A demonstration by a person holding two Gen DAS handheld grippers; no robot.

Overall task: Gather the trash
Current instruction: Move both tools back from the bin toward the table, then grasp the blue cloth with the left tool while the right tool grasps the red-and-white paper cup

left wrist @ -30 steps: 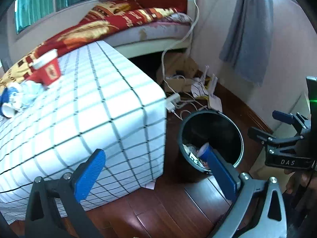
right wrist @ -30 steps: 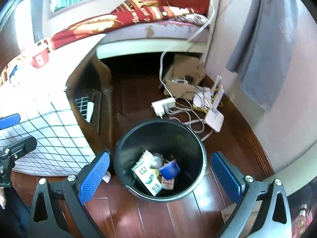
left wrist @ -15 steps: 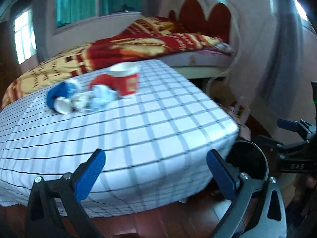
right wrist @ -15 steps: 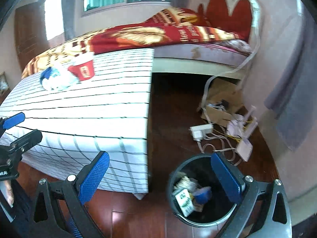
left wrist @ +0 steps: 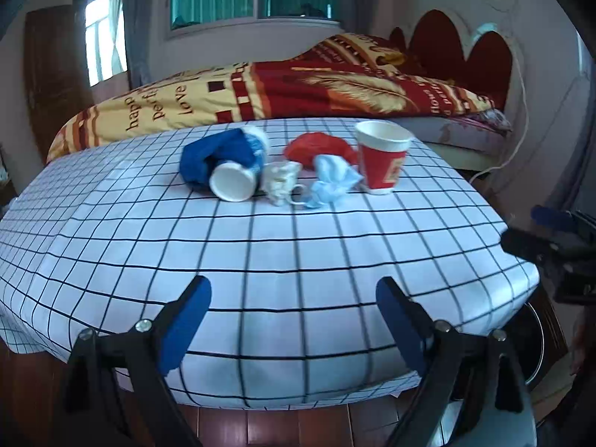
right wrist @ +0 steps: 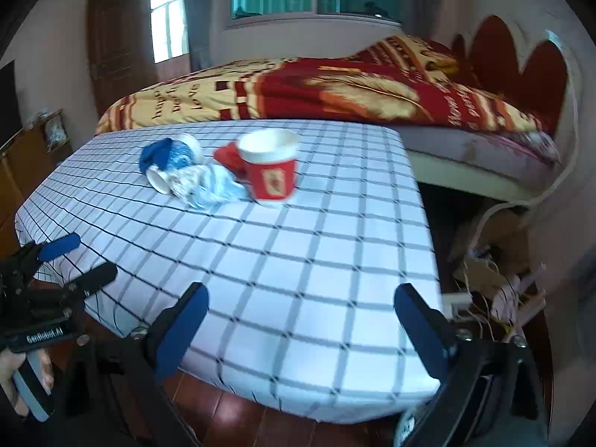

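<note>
A small pile of trash lies on the checked tablecloth [left wrist: 260, 253]: an upright red paper cup [left wrist: 381, 160], a blue paper cup [left wrist: 223, 164] on its side, a crumpled white cup [left wrist: 279, 180], a light blue wad [left wrist: 331, 180] and a red wrapper [left wrist: 316, 147]. My left gripper [left wrist: 292, 290] hangs over the table's near edge, well short of the pile. Its jaws are closing with nothing between them. My right gripper [right wrist: 301, 294] is over the near right corner of the table [right wrist: 298, 260], facing the red cup [right wrist: 270, 169]. Its jaws are also closing on nothing.
A dark bin rim [left wrist: 534, 335] shows under the table's right corner. A bed with a red and yellow blanket [right wrist: 335, 89] stands behind the table. A cardboard box and cables [right wrist: 495, 272] lie on the wooden floor at the right. A hand [right wrist: 22, 376] holds the left gripper's handle.
Both views have swung away from the bin on the floor and up to the table top, so the trash pile is now in front. Both pairs of jaws have narrowed slightly.
</note>
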